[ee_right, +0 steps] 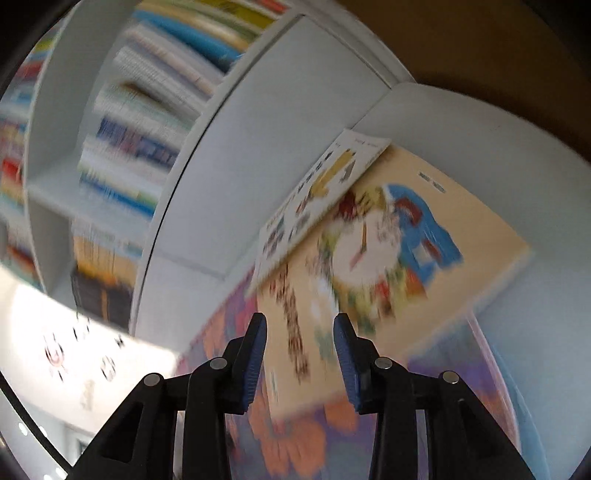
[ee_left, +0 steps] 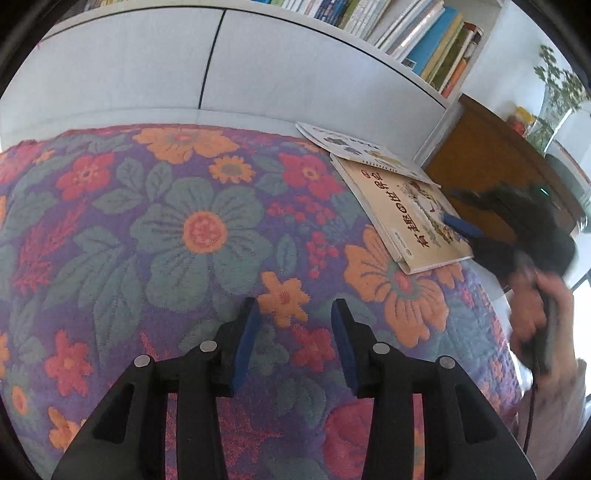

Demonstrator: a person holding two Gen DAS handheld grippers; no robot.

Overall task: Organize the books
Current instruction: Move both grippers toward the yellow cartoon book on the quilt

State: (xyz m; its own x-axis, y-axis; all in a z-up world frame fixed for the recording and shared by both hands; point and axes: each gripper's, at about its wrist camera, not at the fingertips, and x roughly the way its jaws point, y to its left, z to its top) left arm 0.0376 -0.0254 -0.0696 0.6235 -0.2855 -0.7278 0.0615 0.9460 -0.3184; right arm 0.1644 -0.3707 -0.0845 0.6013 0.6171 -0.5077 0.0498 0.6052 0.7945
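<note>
White cabinet fronts [ee_left: 147,66] fill the top of the left wrist view, with a crowded bookshelf [ee_left: 417,33] at the upper right whose books lean to one side; below them a floral cloth [ee_left: 177,229] in purple, orange, red and teal covers the surface and takes up most of the frame; whether a table or a bed lies beneath it I cannot tell. The left gripper [ee_left: 295,325] hangs over the cloth at the lower centre, its jaws parted and nothing between the blue pads. At the right of the frame a cream picture book [ee_left: 402,214] with red characters on its cover lies flat at the cloth's edge; a thinner white booklet [ee_left: 351,146] lies across its far corner, overlapping it. The right gripper [ee_left: 461,225] reaches in from the right edge, one blue fingertip over the near corner of the cream cover, and the person's right hand [ee_left: 532,317] grips the handle, blurred. In the right wrist view everything is smeared by motion; the right gripper [ee_right: 300,339] shows at the lower centre with jaws spread and empty, the cream picture book [ee_right: 406,266] just ahead of them at centre right, the white booklet [ee_right: 321,192] across its upper left corner, the floral cloth [ee_right: 288,443] below, and the bookshelf [ee_right: 122,155] at the left.
</note>
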